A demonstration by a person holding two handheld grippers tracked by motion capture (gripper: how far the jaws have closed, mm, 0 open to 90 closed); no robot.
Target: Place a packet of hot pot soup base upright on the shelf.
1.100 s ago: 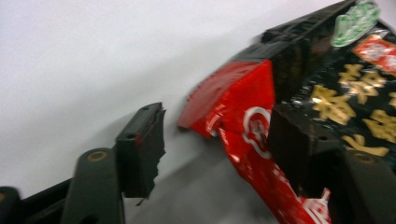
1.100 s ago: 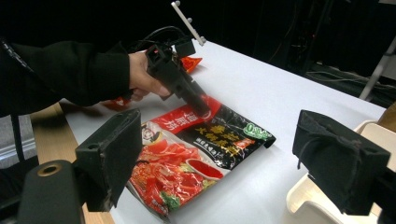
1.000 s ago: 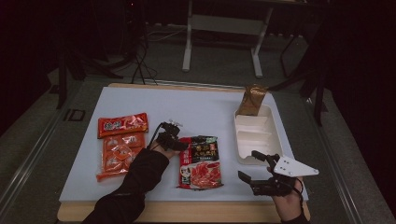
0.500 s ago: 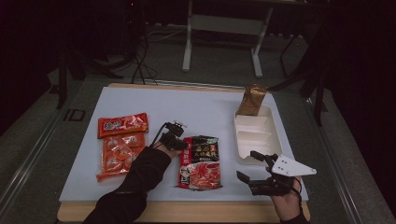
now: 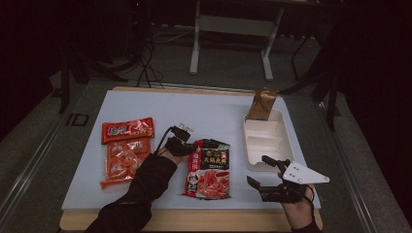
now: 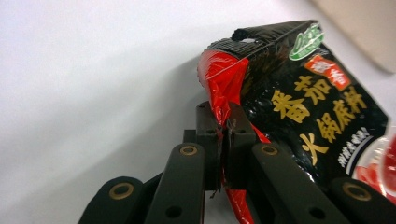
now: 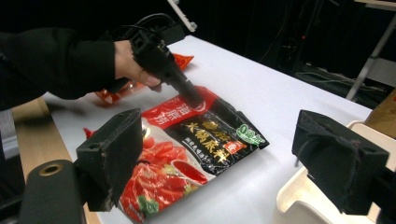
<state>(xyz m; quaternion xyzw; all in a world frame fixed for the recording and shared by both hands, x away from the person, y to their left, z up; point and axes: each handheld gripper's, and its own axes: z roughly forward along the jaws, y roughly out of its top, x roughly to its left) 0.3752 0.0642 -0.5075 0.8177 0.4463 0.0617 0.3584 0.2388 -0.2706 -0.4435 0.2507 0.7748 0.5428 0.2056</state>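
A red and black hotpot-base packet (image 5: 209, 167) lies flat near the table's front, left of the white tray (image 5: 248, 145). My left gripper (image 5: 190, 148) reaches it from the left and is shut on the packet's red top-left edge. In the left gripper view the two pads (image 6: 224, 123) pinch that folded edge of the packet (image 6: 303, 107); the jaws have just been closing on it. My right gripper (image 5: 257, 169) hovers open at the front right, beside the tray, holding nothing. Between its wide jaws (image 7: 219, 149) I look at the packet (image 7: 187, 158) and at the left gripper (image 7: 194, 100).
Two orange-red snack packets (image 5: 127, 129) (image 5: 121, 160) lie at the left of the white board (image 5: 194, 107). A brown paper bag (image 5: 262, 103) stands at the tray's far end. The tray's compartments hold nothing. Wooden table edge runs along the front.
The left gripper has crept slightly right onto the packet's top-left corner and closed on it. The right gripper has stayed where it was, open.
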